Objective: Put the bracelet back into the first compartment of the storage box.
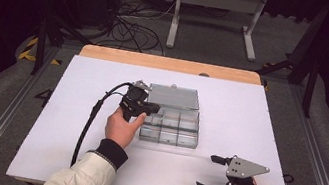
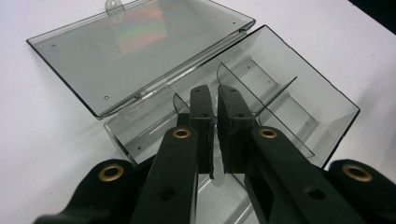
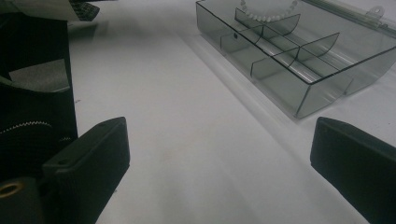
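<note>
We are holding the left tool [image 2: 215, 100] pinched narrow over the clear smoky plastic compartment box [image 2: 299, 100] at frame centre, the right tool [image 3: 219, 158] gaping wide.

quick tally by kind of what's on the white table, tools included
clear compartment box, lid open: 1
bead string inside the box: 1
hand-held tools: 2, the left tool shut at the box, the right tool open near the front edge
total: 4
</note>
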Available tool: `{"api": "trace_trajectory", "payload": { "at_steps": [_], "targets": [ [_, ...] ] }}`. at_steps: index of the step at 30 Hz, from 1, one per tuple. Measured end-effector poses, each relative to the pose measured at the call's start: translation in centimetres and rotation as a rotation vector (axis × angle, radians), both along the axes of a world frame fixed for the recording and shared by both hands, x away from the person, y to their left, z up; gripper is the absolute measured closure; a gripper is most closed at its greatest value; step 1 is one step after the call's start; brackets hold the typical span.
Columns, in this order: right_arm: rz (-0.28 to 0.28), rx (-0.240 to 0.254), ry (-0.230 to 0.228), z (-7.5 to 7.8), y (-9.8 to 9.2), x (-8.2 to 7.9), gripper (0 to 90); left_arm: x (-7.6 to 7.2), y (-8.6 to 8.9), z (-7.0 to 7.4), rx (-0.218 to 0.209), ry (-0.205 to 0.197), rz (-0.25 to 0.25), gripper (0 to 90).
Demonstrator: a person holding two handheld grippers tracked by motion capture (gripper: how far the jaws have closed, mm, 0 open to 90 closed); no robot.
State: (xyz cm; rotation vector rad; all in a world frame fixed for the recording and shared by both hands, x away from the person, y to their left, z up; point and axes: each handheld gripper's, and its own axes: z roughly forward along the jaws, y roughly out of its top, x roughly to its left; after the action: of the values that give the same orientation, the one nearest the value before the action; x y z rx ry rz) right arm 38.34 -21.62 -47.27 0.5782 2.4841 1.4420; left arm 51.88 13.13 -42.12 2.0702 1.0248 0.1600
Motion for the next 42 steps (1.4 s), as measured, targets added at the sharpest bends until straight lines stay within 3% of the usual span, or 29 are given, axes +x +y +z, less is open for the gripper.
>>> {"api": "trace_trajectory", "payload": {
  "at_steps": [5, 10, 15, 19, 31, 42],
  "targets": [
    [0.002, 0.001, 0.001, 0.0, 0.0, 0.0, 5.3, 0.2, 0.1, -0.1, 0.021, -0.010, 0.020, 83.9],
    [0.004, 0.004, 0.003, 0.0, 0.0, 0.0, 5.3, 0.1, 0.4, 0.1, 0.007, -0.056, 0.022, 48.2],
    [0.000, 0.001, 0.005, 0.0, 0.0, 0.0, 5.2, -0.5, 0.2, 0.6, 0.040, -0.108, 0.020, 38.4],
    [-0.002, 0.000, 0.006, -0.1, 0.0, 0.0, 5.2, -1.1, 0.2, 0.9, 0.058, -0.135, 0.010, 36.4],
    [-0.007, 0.001, 0.004, -0.1, 0.0, 0.0, 5.1, -4.1, 0.7, 3.6, 0.041, -0.245, -0.047, 32.3],
    [-0.007, -0.002, 0.005, -0.1, 0.1, 0.1, 5.1, -6.7, 1.4, 5.5, -0.003, -0.282, -0.088, 32.3]
  ]
}}
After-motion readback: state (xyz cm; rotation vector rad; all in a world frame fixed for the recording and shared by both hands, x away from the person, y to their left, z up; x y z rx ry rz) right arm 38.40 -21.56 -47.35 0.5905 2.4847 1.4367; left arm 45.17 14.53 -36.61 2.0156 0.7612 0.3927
